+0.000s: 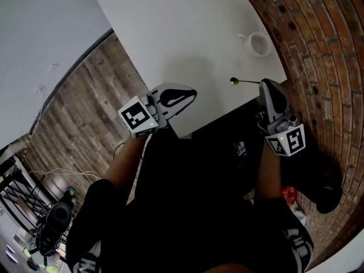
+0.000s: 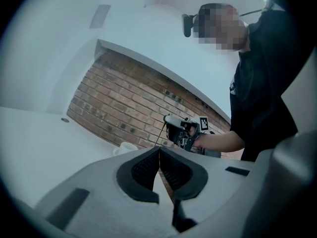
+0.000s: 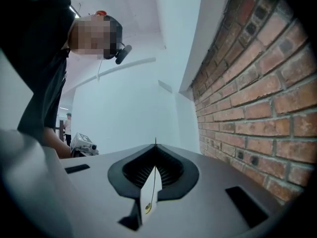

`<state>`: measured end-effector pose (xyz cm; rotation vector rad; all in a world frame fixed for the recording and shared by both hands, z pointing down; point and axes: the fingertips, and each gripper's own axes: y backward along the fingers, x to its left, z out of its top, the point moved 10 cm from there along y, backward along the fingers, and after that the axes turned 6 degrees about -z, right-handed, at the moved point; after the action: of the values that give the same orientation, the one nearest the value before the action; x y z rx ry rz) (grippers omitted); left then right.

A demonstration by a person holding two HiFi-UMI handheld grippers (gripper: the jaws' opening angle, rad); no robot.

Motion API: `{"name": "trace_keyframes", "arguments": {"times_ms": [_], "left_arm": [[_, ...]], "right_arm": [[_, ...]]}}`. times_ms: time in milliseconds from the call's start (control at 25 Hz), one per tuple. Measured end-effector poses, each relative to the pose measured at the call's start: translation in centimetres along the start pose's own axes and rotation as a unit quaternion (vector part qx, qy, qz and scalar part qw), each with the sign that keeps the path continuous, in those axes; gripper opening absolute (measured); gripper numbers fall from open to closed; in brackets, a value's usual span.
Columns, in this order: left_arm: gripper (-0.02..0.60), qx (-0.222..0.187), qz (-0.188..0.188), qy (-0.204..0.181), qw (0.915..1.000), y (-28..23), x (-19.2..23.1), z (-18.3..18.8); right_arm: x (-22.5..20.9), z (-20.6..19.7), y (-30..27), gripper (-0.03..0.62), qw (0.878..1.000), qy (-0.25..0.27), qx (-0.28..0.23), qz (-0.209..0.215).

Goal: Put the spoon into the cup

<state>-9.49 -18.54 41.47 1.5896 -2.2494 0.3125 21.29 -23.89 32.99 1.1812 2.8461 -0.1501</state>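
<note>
While right gripper (image 1: pixel 265 85) jaws clamped the spoon (image 1: pixel 242 81), handle level, the cup (image 1: pixel 257 44) stood near on the surface (image 1: pixel 170 27); left gripper (image 1: pixel 191 95) farther, jaws closed, empty.

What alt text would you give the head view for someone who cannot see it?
Seen from above, the right gripper holds a small gold spoon over a white table, short of a white cup. The left gripper, fingers together, hovers at the table's near edge.
</note>
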Motion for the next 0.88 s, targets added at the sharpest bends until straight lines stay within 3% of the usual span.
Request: {"name": "trace_keyframes", "arguments": {"times_ms": [200,400,880], "left_arm": [[0.017,0.009,0.038,0.037,0.9985,-4.6,0.9,-1.4],[0.017,0.007,0.064,0.029,0.9975,-10.7,0.7,-1.3],[0.017,0.028,0.096,0.037,0.9943,-13.5,2.7,-1.2]], "right_arm": [[-8.2,-0.6,-0.4,0.008,1.000,0.009,-0.012,-0.005],[-15.0,-0.3,1.0,0.008,0.999,0.028,-0.021,-0.013],[-20.0,-5.3,-3.3,0.008,1.000,-0.020,-0.006,-0.010]]}}
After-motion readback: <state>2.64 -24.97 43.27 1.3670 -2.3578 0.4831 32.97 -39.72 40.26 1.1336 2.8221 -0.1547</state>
